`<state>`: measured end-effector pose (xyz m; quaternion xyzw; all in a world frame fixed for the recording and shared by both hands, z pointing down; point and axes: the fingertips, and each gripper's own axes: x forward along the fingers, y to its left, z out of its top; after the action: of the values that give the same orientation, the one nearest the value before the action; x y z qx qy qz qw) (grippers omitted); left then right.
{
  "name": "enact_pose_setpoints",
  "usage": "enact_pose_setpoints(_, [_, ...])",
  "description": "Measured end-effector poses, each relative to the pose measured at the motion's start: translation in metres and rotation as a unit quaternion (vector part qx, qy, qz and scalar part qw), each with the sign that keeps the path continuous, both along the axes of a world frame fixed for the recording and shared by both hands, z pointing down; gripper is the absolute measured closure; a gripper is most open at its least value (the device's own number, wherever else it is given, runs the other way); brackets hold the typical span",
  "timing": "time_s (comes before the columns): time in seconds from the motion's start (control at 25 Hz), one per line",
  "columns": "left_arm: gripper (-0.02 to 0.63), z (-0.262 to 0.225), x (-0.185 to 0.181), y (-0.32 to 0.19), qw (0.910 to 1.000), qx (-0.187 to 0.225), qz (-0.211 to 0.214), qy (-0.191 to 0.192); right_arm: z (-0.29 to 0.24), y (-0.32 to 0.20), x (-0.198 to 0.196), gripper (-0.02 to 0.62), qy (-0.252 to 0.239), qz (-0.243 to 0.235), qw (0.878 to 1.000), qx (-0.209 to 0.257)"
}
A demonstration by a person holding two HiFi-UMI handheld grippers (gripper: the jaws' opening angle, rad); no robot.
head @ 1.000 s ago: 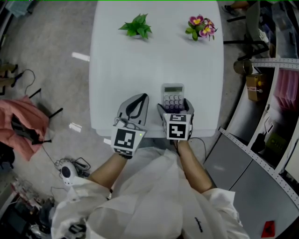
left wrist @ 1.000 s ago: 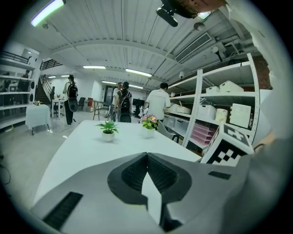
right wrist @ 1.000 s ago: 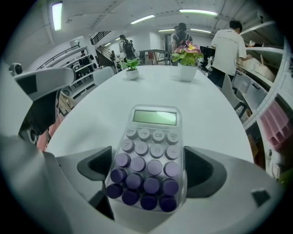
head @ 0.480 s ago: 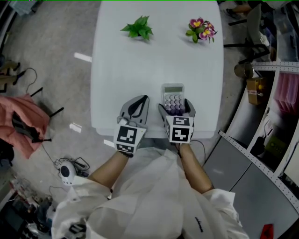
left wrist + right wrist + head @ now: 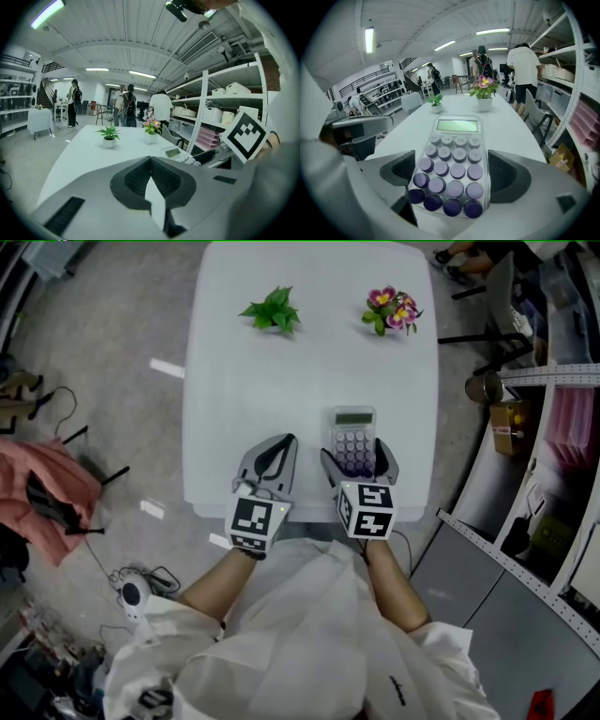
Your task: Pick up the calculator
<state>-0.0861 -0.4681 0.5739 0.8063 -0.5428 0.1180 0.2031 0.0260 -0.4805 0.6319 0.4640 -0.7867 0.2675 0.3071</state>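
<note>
The calculator point(image 5: 352, 435), pale with purple round keys and a green display, sits near the front edge of the white table point(image 5: 309, 362). My right gripper point(image 5: 356, 457) has its jaws on both long sides of it. In the right gripper view the calculator point(image 5: 452, 159) fills the gap and both pads touch its edges, so the gripper point(image 5: 451, 171) is shut on it. My left gripper point(image 5: 285, 438) lies beside it on the left with its tips together and nothing between them. From the left gripper view point(image 5: 150, 161) the calculator point(image 5: 176, 153) shows to the right.
A small green plant point(image 5: 272, 310) and a pot of pink flowers point(image 5: 389, 307) stand at the table's far end. Shelving and a cabinet point(image 5: 525, 521) run along the right. People stand beyond the table point(image 5: 525, 65). A pink cloth and cables lie on the floor at left point(image 5: 47, 493).
My right gripper has lifted and tipped more steeply, its marker cube shifting toward the table's front edge, with the calculator still between its jaws. The left gripper has stayed put.
</note>
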Motion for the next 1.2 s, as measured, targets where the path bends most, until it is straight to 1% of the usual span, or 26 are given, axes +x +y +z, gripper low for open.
enact_pose_setpoints(0.24, [0.586, -0.043, 0.001, -0.008, 0.9992, 0.041, 0.001, 0.001, -0.069, -0.017, 0.004, 0.100, -0.045, 0.010, 0.997, 0.069])
enact_pose_setpoints(0.4, [0.586, -0.086, 0.006, -0.017, 0.9961, 0.088, 0.001, 0.011, -0.121, -0.028, 0.011, 0.100, -0.077, 0.019, 0.989, 0.122])
enact_pose_setpoints(0.68, [0.586, -0.171, 0.014, -0.026, 0.9839, 0.178, 0.008, 0.009, -0.208, -0.040, 0.023, 0.100, -0.119, 0.029, 0.969, 0.216])
enact_pose_setpoints(0.84, [0.586, -0.213, 0.013, -0.029, 0.9749, 0.222, 0.007, -0.015, -0.247, -0.043, 0.036, 0.100, -0.137, 0.037, 0.955, 0.259])
enact_pose_setpoints(1.04, [0.586, -0.248, 0.008, -0.031, 0.9699, 0.243, 0.003, -0.012, -0.284, -0.045, 0.056, 0.100, -0.147, 0.050, 0.940, 0.303])
enact_pose_setpoints(1.12, [0.586, -0.260, 0.005, -0.030, 0.9686, 0.248, 0.005, -0.015, -0.297, -0.043, 0.062, 0.100, -0.152, 0.053, 0.934, 0.318])
enact_pose_setpoints(1.2, [0.586, -0.272, 0.003, -0.029, 0.9655, 0.260, 0.008, -0.014, -0.309, -0.042, 0.068, 0.100, -0.156, 0.056, 0.928, 0.333])
